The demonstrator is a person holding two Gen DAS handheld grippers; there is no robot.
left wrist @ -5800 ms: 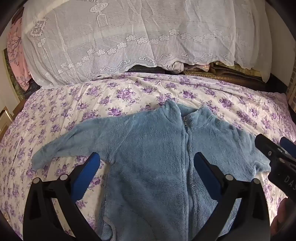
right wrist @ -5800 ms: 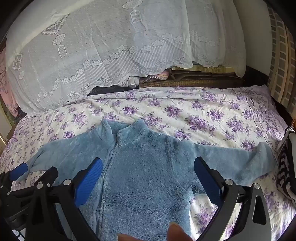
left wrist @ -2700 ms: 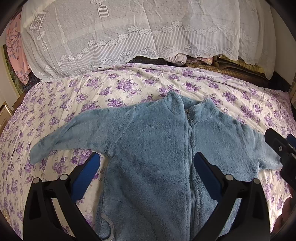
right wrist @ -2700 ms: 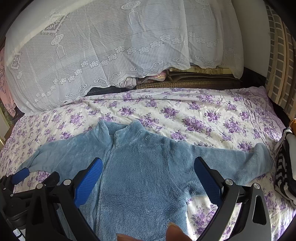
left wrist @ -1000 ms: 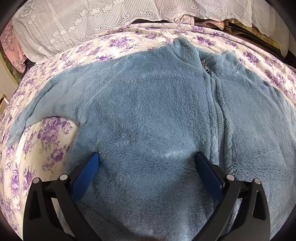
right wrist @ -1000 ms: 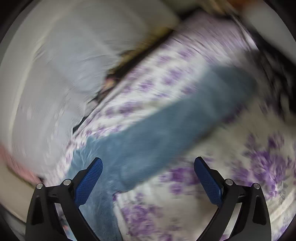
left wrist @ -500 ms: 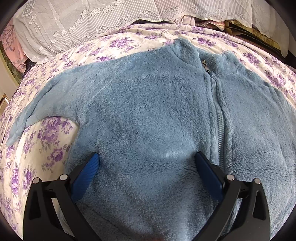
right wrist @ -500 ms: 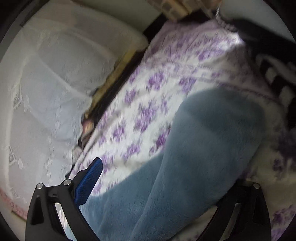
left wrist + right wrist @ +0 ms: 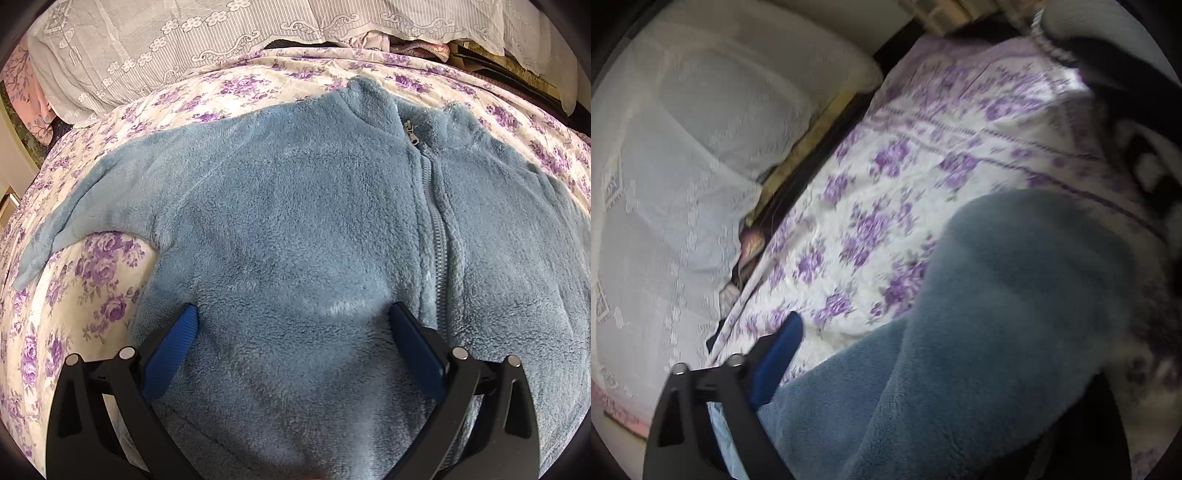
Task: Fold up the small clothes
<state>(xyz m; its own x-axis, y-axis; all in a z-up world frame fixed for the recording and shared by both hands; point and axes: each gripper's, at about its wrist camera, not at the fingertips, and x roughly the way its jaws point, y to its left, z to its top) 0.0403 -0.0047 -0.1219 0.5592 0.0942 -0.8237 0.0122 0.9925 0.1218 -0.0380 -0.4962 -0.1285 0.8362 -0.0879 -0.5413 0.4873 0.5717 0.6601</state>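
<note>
Folding has barely begun

The blue fleece jacket (image 9: 295,240) lies flat on the flowery bedspread (image 9: 92,295), unfolded. The left gripper (image 9: 293,328) rests wide open on its body. The right gripper (image 9: 923,369) is closing around the jacket's sleeve (image 9: 997,314).

A bedsheet (image 9: 92,280) printed with purple roses on cream covers the bed, lit brightly by daylight. Along its far edge a white lace cloth (image 9: 177,48) is draped over a tall pile, with folded bedding (image 9: 413,47) in pink and brown showing under its scalloped hem. At the left edge hangs a pink patterned fabric (image 9: 31,107), and a pale wall (image 9: 871,26) rises behind the pile.
</note>
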